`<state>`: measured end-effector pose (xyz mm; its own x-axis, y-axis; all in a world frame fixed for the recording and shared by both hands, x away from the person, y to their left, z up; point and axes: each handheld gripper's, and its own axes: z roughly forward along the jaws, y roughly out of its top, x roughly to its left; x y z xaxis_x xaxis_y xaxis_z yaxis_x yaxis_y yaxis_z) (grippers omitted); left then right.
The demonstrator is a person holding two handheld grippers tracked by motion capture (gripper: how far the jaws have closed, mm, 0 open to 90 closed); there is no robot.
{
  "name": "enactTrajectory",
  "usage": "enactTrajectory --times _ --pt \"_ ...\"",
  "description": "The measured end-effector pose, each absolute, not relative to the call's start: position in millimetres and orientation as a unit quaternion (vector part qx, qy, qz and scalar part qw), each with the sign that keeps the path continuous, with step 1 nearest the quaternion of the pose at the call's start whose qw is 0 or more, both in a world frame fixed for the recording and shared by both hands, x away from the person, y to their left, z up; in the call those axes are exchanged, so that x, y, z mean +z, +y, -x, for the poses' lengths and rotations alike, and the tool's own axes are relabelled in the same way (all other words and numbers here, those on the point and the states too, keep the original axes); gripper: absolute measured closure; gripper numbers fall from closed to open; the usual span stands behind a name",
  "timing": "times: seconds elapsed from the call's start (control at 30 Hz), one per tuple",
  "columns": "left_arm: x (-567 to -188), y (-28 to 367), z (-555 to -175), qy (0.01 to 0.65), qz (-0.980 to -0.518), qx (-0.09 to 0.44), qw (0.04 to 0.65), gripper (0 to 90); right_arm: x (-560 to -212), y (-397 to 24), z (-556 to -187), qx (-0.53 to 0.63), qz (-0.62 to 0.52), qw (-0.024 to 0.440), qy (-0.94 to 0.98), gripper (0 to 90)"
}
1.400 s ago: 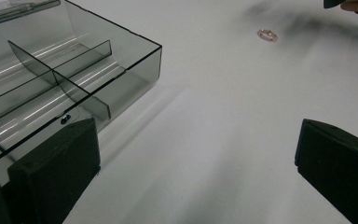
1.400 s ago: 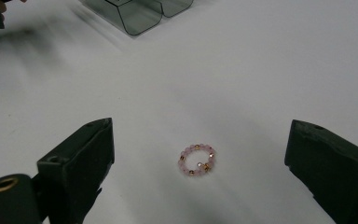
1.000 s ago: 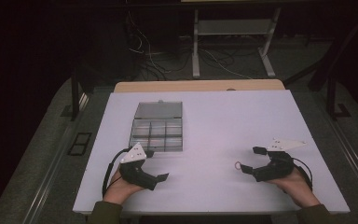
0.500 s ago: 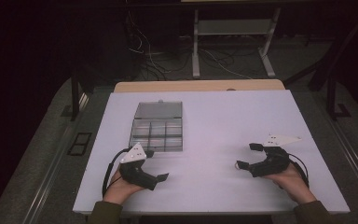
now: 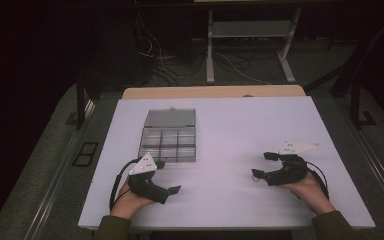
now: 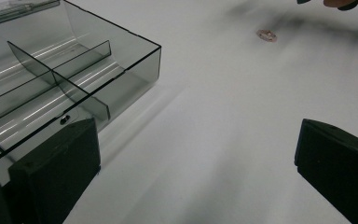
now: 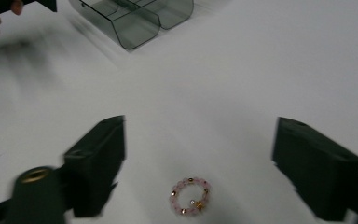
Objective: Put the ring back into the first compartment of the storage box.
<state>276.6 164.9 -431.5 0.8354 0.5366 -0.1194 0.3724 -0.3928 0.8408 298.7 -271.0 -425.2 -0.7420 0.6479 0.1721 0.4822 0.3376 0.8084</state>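
Observation:
A small bracelet of pink beads with gold spacers [image 7: 190, 196] lies on the white table, just ahead of and between the jaws of my right gripper [image 7: 205, 168], which is open. In the high view my right gripper [image 5: 261, 166] rests at the table's front right and points left. The bracelet [image 6: 266, 35] also appears as a small speck far off in the left gripper view. My left gripper [image 5: 167, 176] sits at the front left, open and empty, just in front of a clear grey compartment box [image 5: 142, 145]. The box's near corner [image 6: 135, 60] is beside my left jaw.
The box's lid [image 5: 171, 118] lies open flat behind it. The white tabletop [image 5: 230, 125] ends at a wooden strip at the back. Beyond it are a dark floor, cables and a white stand. The box [image 7: 135, 28] is far off in the right gripper view.
My right gripper has moved a little to the left across the table, toward the bracelet. The left gripper has stayed where it was.

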Motion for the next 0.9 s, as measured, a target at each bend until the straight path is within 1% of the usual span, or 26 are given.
enactTrajectory --times 0.13,0.17,0.27,0.3,0.43,0.47,0.5,0.67,0.9 --pt "-431.6 164.8 -276.6 0.274 -0.830 0.086 0.477 0.0 -425.4 -270.6 -300.0 0.455 -0.349 0.092 0.814 20.2" --pt "-431.6 164.7 -276.5 0.274 -0.830 0.086 0.478 0.0 -426.0 -270.5 -300.7 0.452 -0.351 0.090 0.815 22.4" --pt "-431.6 164.8 -276.5 0.274 -0.830 0.086 0.478 0.0 -426.5 -270.8 -301.9 0.448 -0.353 0.089 0.817 23.9" --pt "-431.7 164.6 -276.4 0.274 -0.830 0.086 0.479 0.0 -427.1 -270.9 -302.8 0.445 -0.353 0.085 0.818 26.8" --pt "-431.6 164.5 -276.2 0.274 -0.829 0.086 0.479 0.0 -427.5 -270.3 -304.0 0.440 -0.351 0.086 0.822 32.0" --pt "-431.6 164.5 -276.2 0.274 -0.829 0.086 0.479 0.0 -427.5 -270.3 -304.0 0.440 -0.351 0.086 0.822 32.0" --pt "-431.6 164.6 -276.2 0.274 -0.829 0.086 0.479 0.0 -428.4 -270.5 -305.0 0.438 -0.352 0.082 0.823 34.8" --pt "-431.6 164.6 -276.3 0.274 -0.830 0.086 0.478 0.0 -430.5 -269.9 -305.9 0.426 -0.357 0.077 0.828 36.8" --pt "-431.9 164.6 -276.4 0.274 -0.830 0.086 0.478 0.0 -433.4 -270.0 -307.6 0.413 -0.358 0.077 0.834 45.8"
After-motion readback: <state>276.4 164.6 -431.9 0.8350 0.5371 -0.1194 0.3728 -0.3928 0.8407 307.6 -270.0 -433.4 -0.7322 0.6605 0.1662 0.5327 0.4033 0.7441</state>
